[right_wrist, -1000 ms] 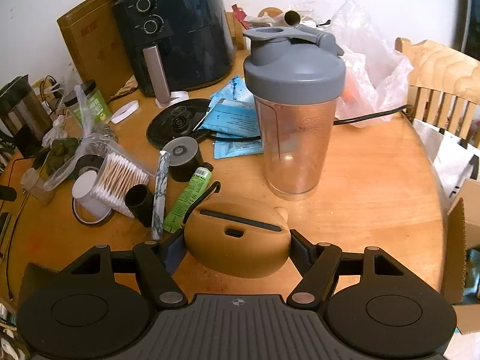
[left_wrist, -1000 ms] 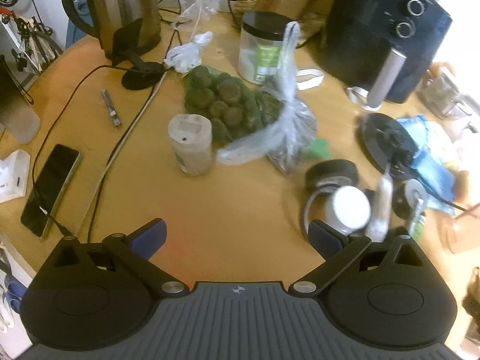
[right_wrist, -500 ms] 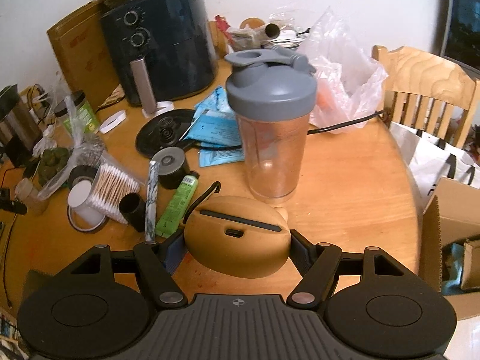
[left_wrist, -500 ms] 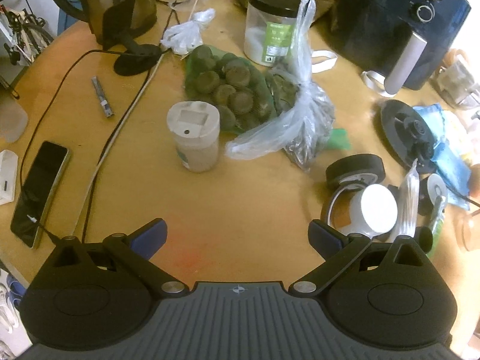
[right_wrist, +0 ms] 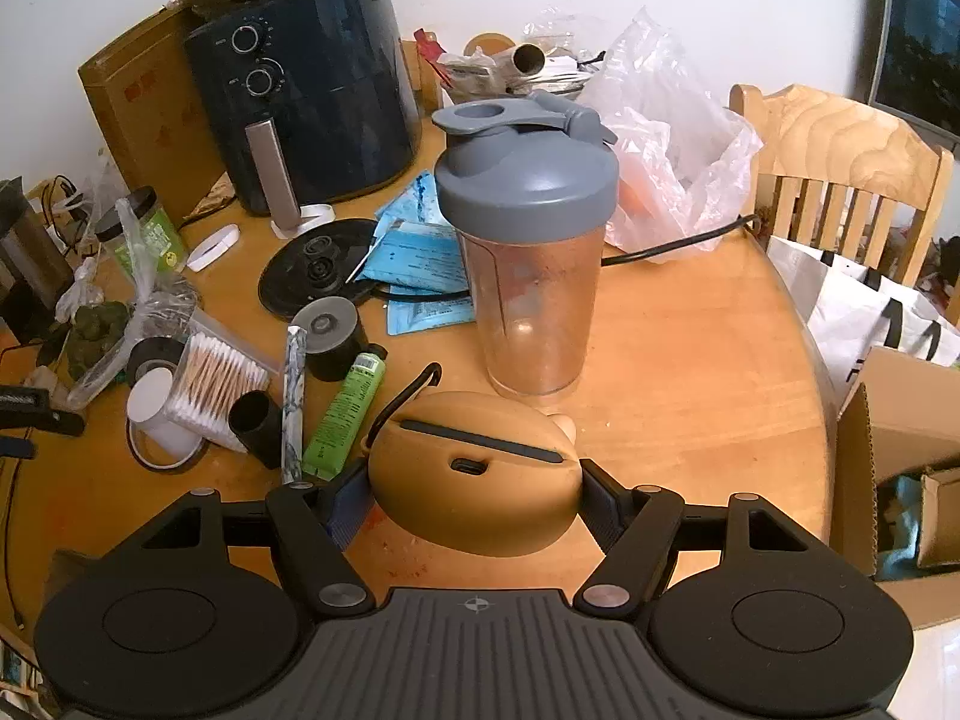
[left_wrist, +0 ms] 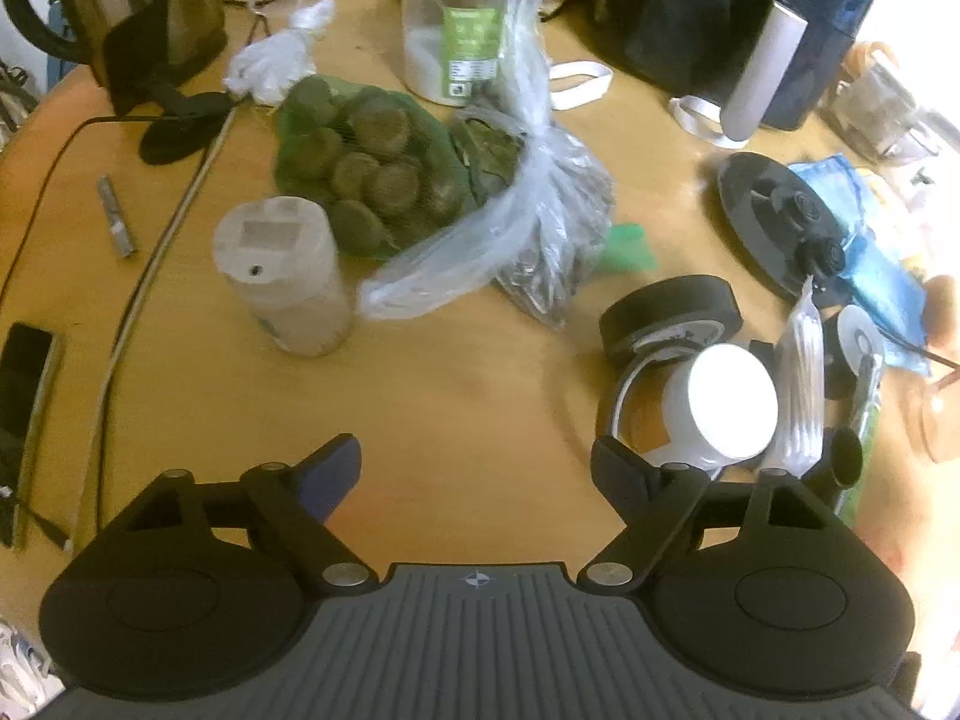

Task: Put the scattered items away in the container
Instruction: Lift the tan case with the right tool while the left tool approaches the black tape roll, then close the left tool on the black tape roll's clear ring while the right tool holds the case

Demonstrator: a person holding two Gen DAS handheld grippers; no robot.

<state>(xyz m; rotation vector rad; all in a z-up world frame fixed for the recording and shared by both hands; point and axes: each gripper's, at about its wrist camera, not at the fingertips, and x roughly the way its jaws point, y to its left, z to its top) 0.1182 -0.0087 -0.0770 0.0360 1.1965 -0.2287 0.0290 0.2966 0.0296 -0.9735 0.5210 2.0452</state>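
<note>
Right gripper (right_wrist: 474,495) is clamping a tan case (right_wrist: 477,474) above the counter (right_wrist: 690,360); left gripper (left_wrist: 474,468) is closing, nothing between its jaws.

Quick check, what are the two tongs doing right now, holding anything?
Left tongs: jaws closing, nothing between them, only bare table there.
Right tongs: closed on the tan rounded case.
</note>
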